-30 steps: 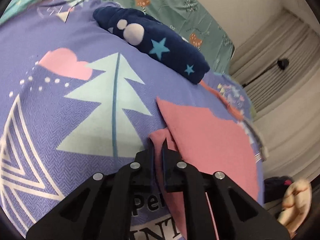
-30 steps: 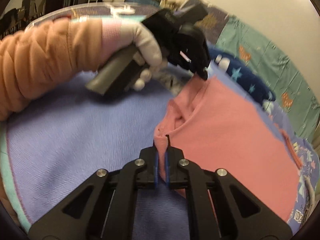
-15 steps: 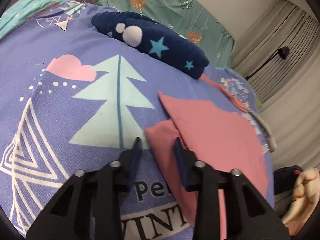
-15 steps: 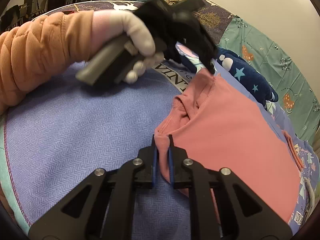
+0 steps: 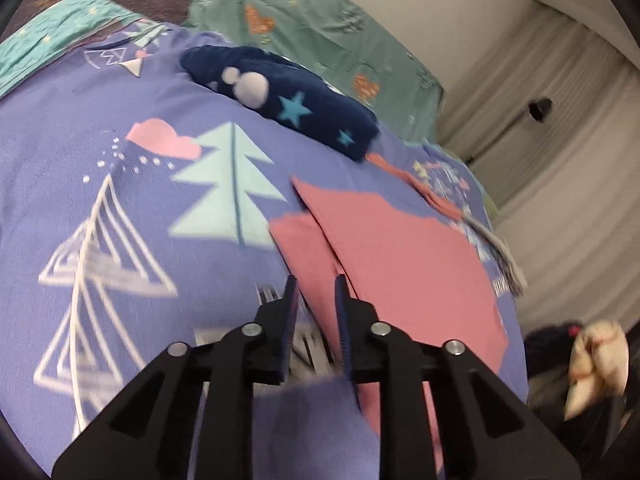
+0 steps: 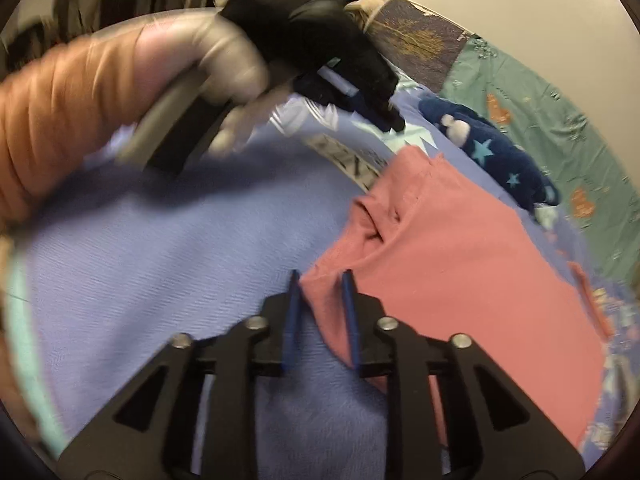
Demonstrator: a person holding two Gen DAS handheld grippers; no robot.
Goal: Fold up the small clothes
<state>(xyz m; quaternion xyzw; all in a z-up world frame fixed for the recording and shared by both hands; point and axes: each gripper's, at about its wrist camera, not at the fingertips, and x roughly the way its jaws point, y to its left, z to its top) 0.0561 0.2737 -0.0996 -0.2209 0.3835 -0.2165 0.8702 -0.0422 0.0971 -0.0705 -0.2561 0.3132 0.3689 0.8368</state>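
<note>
Opening around a corner of the pink garment [image 6: 460, 264] without pinching it, the right gripper [image 6: 321, 276] hangs low over the purple blanket [image 6: 160, 280], while farther off the left gripper [image 5: 314, 280] closes on nothing, above the garment's edge.

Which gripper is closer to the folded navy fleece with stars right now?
Left. The left gripper hangs above the blanket just short of the navy star-print fleece. The right gripper, jaws opening, straddles the pink garment at its near corner, farther back.
</note>
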